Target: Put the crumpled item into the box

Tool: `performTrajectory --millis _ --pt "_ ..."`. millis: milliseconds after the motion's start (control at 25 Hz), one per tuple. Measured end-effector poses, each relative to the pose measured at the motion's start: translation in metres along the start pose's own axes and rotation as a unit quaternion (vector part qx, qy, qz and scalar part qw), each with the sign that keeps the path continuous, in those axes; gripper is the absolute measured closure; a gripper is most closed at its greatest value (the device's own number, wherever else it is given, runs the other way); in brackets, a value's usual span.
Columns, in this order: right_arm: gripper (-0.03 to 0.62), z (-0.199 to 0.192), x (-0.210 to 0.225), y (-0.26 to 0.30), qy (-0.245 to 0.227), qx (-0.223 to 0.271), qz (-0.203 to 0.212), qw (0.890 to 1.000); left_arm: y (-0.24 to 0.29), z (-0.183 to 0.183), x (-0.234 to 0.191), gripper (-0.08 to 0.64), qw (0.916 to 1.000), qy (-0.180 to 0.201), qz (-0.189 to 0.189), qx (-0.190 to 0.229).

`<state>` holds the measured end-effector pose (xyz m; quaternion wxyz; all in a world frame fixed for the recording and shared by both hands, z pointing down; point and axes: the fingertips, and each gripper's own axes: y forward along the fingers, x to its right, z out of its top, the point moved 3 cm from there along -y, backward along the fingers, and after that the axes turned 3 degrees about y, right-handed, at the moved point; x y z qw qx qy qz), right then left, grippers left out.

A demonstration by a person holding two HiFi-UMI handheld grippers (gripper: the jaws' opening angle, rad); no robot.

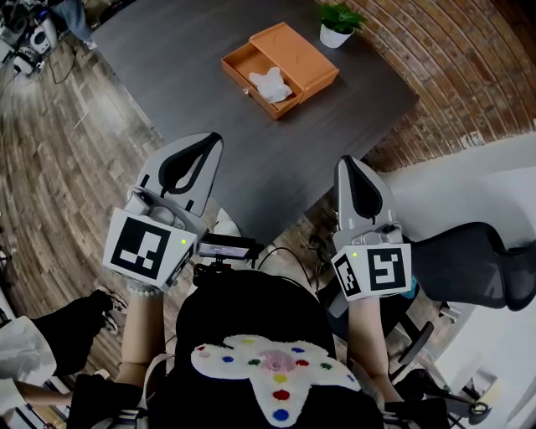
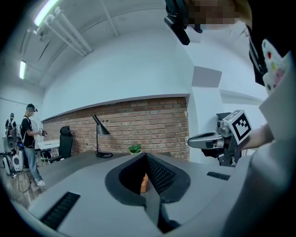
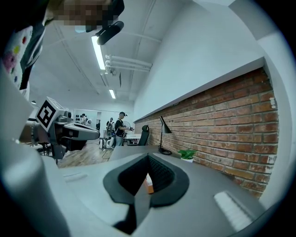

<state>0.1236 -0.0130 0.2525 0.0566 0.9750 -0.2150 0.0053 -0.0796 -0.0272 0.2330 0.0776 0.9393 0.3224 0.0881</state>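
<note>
On the dark table (image 1: pixel 184 75) stands an orange box (image 1: pixel 297 52), and a white crumpled item (image 1: pixel 270 84) lies in its open tray. My left gripper (image 1: pixel 209 141) hovers near the table's front edge, well short of the box, shut and empty. My right gripper (image 1: pixel 350 162) hangs just off the table's front corner, also shut with nothing in it. In the left gripper view the left gripper (image 2: pixel 145 155) has its jaw tips together, and a sliver of the orange box (image 2: pixel 144 183) shows through the gap below them. The right gripper view shows the right gripper (image 3: pixel 148 156) the same way.
A potted plant (image 1: pixel 337 23) stands at the table's far corner beside the brick wall (image 1: pixel 469 67). A black office chair (image 1: pixel 473 264) is at my right. A desk lamp (image 2: pixel 99 134) stands on the table. People (image 2: pixel 30 139) stand far off on the wood floor (image 1: pixel 50 151).
</note>
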Motion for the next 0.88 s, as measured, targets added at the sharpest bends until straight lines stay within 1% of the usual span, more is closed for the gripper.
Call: performTrajectory --millis 880 --pt "0.584 -0.0020 -0.0031 0.0031 -0.005 -0.009 0.006 1.000 -0.0007 0.0004 -0.0031 0.554 1.0000 -0.007 0.004 0.005"
